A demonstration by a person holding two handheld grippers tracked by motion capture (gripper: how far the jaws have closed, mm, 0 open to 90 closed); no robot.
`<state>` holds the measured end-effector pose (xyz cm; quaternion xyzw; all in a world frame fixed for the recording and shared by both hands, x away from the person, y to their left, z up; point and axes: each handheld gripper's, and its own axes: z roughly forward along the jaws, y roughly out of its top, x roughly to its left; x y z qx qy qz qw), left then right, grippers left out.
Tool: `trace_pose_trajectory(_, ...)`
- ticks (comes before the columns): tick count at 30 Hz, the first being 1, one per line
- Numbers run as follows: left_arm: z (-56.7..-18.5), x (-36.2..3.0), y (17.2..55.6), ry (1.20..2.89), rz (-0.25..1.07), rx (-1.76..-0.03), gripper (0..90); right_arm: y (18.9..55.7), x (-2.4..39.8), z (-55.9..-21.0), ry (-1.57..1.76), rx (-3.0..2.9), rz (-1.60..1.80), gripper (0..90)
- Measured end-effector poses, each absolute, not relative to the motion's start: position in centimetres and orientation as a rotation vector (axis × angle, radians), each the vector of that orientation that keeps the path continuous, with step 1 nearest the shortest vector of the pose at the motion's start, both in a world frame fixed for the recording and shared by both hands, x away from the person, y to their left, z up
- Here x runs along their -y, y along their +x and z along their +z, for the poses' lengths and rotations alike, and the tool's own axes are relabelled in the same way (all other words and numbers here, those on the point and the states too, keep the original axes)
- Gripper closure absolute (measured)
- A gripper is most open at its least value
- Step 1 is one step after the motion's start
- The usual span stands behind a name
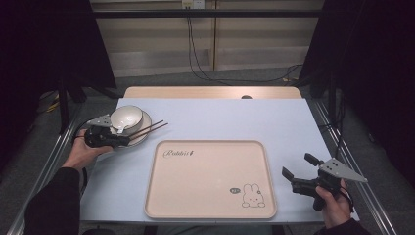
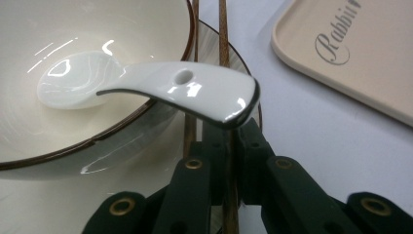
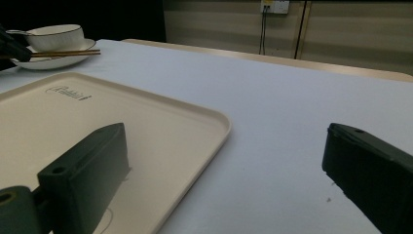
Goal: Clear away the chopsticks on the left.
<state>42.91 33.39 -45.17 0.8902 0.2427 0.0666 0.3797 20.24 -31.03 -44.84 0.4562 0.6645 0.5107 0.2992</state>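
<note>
Closest to me, the left hand-held gripper [image 2: 229, 141] has its jaws pinched shut on a chopstick [image 2: 225, 44] lying across the plate [image 1: 146, 131], beneath the spoon [image 2: 160, 87] resting in the bowl [image 1: 126, 117]. Next, I'd guess, a careful lift toward the tray [image 1: 210, 178]. The right hand-held gripper [image 1: 296, 171] hangs wide open, empty, beside that tray.

The spoon [image 2: 195, 90] and bowl [image 2: 97, 39] look like glossy white ceramic. The chopsticks [image 2: 223, 34] seem wooden. The beige tray [image 1: 210, 178] is matt, perhaps plastic.
</note>
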Motion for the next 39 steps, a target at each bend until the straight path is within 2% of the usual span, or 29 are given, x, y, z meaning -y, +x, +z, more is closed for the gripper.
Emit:
trace_pose_trajectory(13, -43.6, -32.5, 41.3, 2.141, 0.11, -0.741, 84.7, 20.2, 31.0, -44.8, 1.204, -1.759, 1.363, 2.5)
trace_pose_trajectory(30, -42.3, -29.8, 37.5, 2.057, 0.06, -0.889, 84.9, 20.2, 31.0, -44.7, 1.208, -1.753, 1.362, 2.6)
trace_pose_trajectory(34, -42.0, -28.4, 36.3, 2.038, 0.108, -0.907, 84.9, 20.1, 30.9, -44.7, 1.214, -1.751, 1.367, 2.5)
trace_pose_trajectory(39, -41.9, -27.4, 35.0, 1.947, 0.167, -1.029, 84.9, 20.1, 30.9, -44.7, 1.217, -1.748, 1.364, 2.4)
